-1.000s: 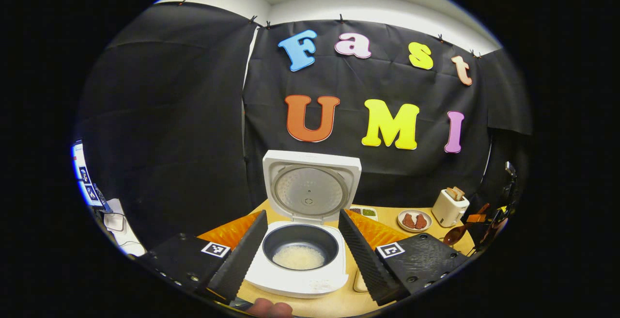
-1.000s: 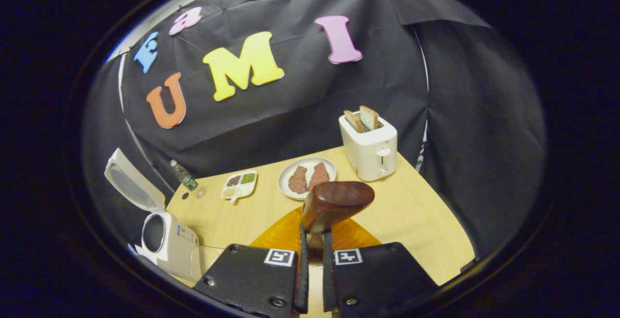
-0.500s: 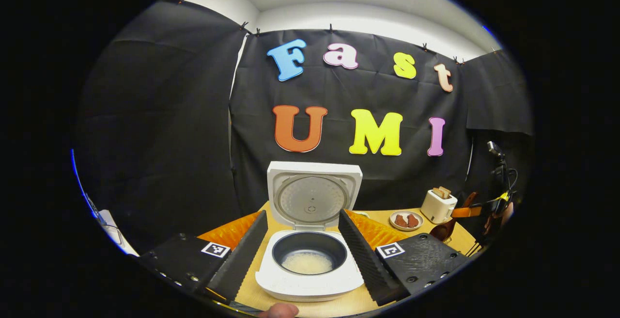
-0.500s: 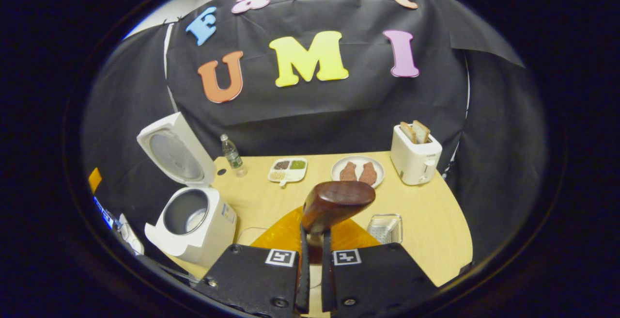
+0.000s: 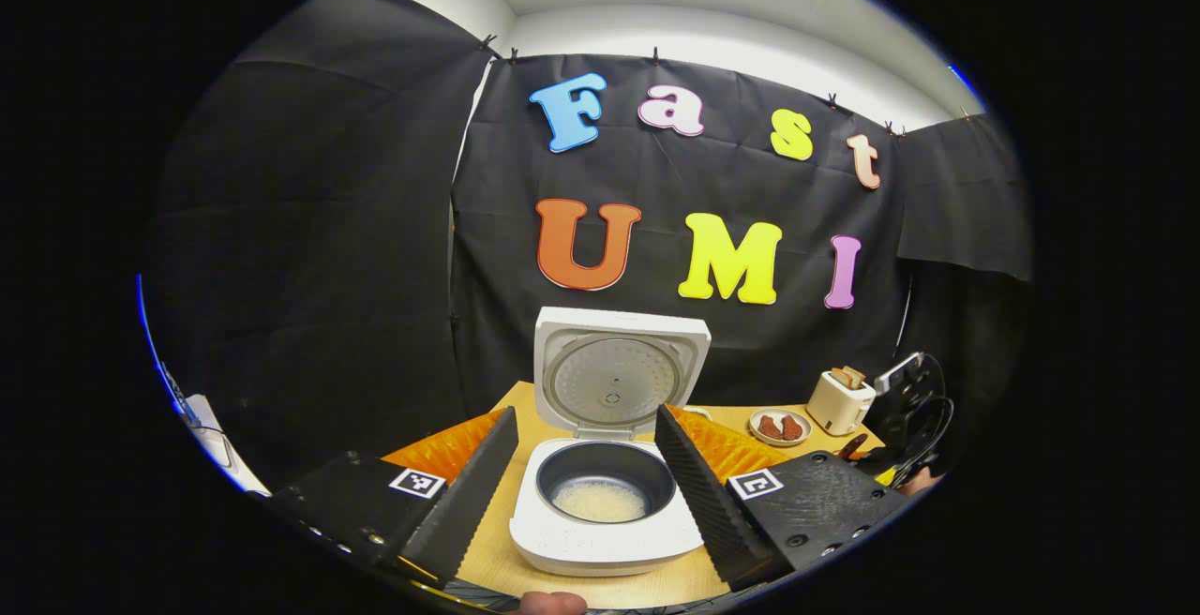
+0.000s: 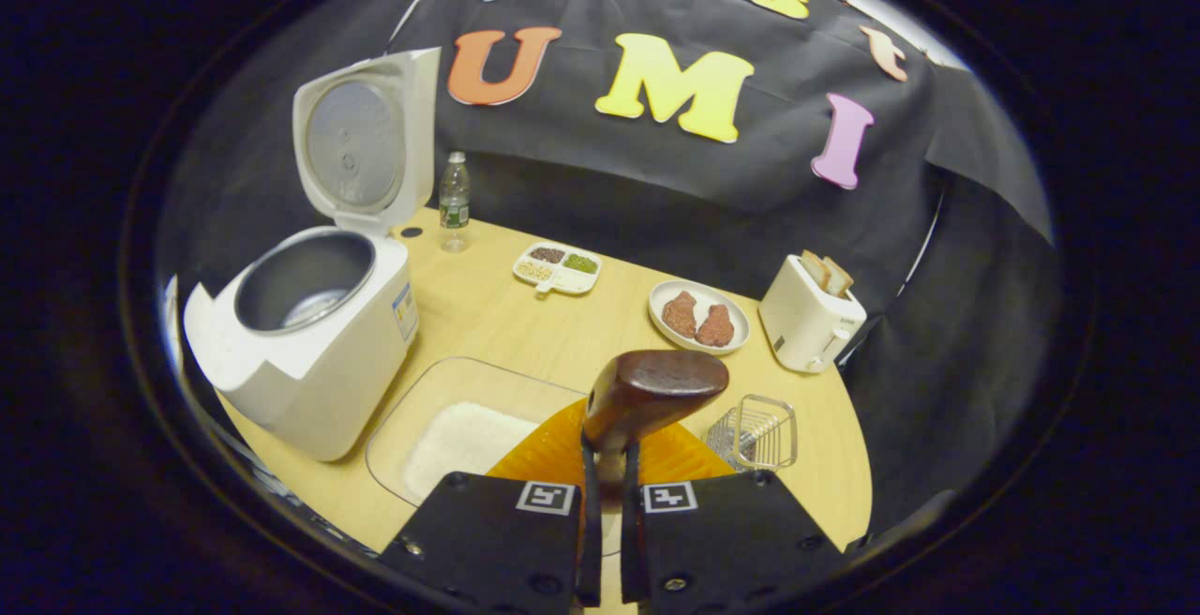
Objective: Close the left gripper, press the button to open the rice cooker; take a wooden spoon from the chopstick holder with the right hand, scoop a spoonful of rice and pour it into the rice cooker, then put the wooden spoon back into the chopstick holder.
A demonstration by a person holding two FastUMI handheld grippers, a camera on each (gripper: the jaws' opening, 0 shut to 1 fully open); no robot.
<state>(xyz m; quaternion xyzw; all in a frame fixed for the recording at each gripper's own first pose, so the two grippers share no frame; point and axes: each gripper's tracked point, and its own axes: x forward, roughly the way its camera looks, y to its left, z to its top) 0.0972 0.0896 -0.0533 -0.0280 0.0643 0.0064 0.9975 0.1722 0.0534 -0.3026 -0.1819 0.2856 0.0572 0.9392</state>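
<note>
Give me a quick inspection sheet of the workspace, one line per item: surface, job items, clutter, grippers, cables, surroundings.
Surface: wooden table, no spills seen.
Job's things: rice cooker lid up, some rice in the pot; wooden spoon gripped by its handle; glass dish holding rice beside the cooker; wire chopstick holder stands empty.
Clutter: water bottle, divided snack tray, plate with two brown pieces, toaster with bread.
Grippers: left hand-held gripper open, framing the cooker; right hand-held gripper shut on the spoon.
Cables: nothing seen on the table.
Surroundings: black cloth wall.
</note>
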